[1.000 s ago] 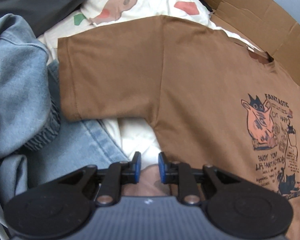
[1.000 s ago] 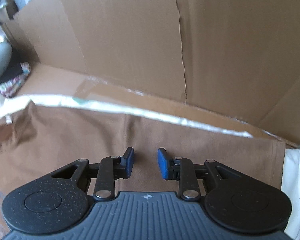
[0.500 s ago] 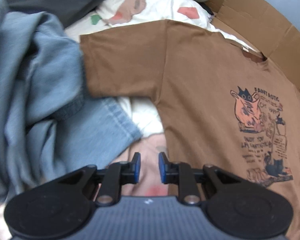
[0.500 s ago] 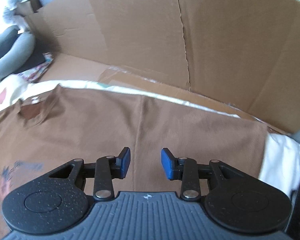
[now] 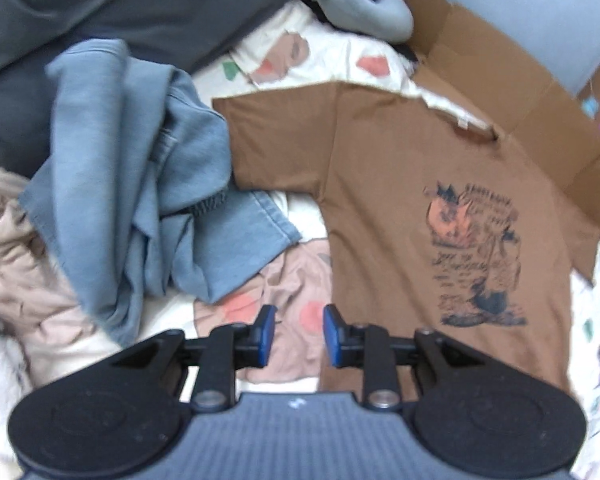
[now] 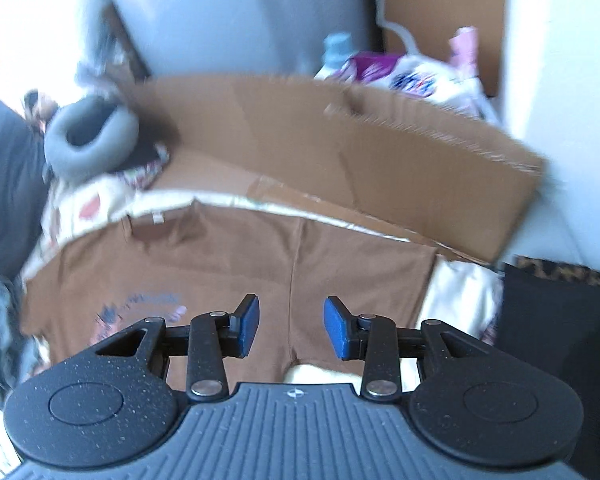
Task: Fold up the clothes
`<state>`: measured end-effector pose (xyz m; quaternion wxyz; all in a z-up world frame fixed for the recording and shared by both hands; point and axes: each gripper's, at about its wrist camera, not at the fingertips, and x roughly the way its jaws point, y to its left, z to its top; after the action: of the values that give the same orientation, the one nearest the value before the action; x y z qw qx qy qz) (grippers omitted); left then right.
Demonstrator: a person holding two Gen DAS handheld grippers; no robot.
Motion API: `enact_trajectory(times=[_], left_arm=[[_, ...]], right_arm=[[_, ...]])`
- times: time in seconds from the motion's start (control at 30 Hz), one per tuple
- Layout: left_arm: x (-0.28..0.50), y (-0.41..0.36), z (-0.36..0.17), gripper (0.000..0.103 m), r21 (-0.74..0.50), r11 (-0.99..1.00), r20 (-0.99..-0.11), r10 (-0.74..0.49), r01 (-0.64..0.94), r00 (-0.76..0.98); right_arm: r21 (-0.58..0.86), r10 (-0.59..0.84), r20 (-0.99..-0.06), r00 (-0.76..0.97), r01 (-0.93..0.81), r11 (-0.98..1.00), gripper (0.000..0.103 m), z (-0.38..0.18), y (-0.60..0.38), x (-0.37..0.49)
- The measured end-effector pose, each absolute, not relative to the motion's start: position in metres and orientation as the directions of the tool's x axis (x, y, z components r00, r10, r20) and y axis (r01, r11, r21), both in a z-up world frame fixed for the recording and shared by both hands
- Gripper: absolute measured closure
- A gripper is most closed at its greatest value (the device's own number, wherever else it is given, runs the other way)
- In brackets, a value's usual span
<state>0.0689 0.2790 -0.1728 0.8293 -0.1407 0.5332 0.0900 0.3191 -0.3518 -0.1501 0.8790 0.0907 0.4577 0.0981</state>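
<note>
Denim (image 5: 140, 184): a crumpled blue heap at the left, its cuff just beside the tee's left sleeve. You can expect it to be heavier and stiffer than the tee, and it may drag that sleeve if you disturb it.
Left tool (image 5: 296, 334): its pads are spread and pinch nothing. It hovers over the patterned sheet (image 5: 300, 280), just off the tee's left side seam.
Tee (image 5: 400, 200): a brown T-shirt lying flat and face up on the sheet, print (image 5: 476, 256) showing, both sleeves out, collar toward the cardboard (image 5: 500, 76). It is not folded as it lies.
Handling: judge it light, thin and limp. It holds no shape, so a lifted edge droops, and one layer can slide over the other or over the sheet.
Where to grip: take a seam or hem, where the cloth is doubled and firmer, such as the shoulder, the sleeve edge or the bottom hem. Pinch both layers together so that the back does not lag behind.
Right tool (image 6: 290, 328): its pads are spread wide and hold nothing. It hangs above the tee near the right shoulder seam, with the right sleeve (image 6: 364, 264) beyond it.
Risk: the right sleeve's far edge lies close against the cardboard, so you have little room to reach from that side.
View: both pictures are motion-blurred, so you cannot read fine wrinkles.
</note>
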Motion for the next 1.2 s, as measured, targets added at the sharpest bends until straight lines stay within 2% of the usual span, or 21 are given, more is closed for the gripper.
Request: enact_trajectory(times=[0.3,0.47,0.57,0.93,1.2], left_arm=[[0.039,0.271,-0.123,0.069,-0.136,0.948,-0.903,0.001,-0.288,0.429],[0.017,0.271,-0.107,0.066,-0.147,0.937,-0.901,0.006,-0.318,0.434],[0.003,0.27,-0.101,0.06,-0.158,0.93,-0.895,0.007,-0.332,0.445],[-0.023,0.273,-0.089,0.059,-0.209,0.916,-0.879,-0.022,-0.343,0.476],[-0.038,0.282,-0.089,0.059,-0.216,0.909,-0.875,-0.018,-0.356,0.484]], right_arm=[[0.289,0.274,-0.737,0.618,-0.079,0.954,0.06,-0.074,-0.397,0.259],[0.3,0.266,-0.721,0.64,-0.058,0.952,0.06,-0.052,-0.417,0.221],[0.328,0.259,-0.705,0.66,-0.02,0.945,0.06,-0.045,-0.427,0.196],[0.398,0.246,-0.669,0.702,0.059,0.915,0.06,-0.023,-0.453,0.112],[0.374,0.248,-0.682,0.688,0.037,0.927,0.06,-0.036,-0.448,0.074]])
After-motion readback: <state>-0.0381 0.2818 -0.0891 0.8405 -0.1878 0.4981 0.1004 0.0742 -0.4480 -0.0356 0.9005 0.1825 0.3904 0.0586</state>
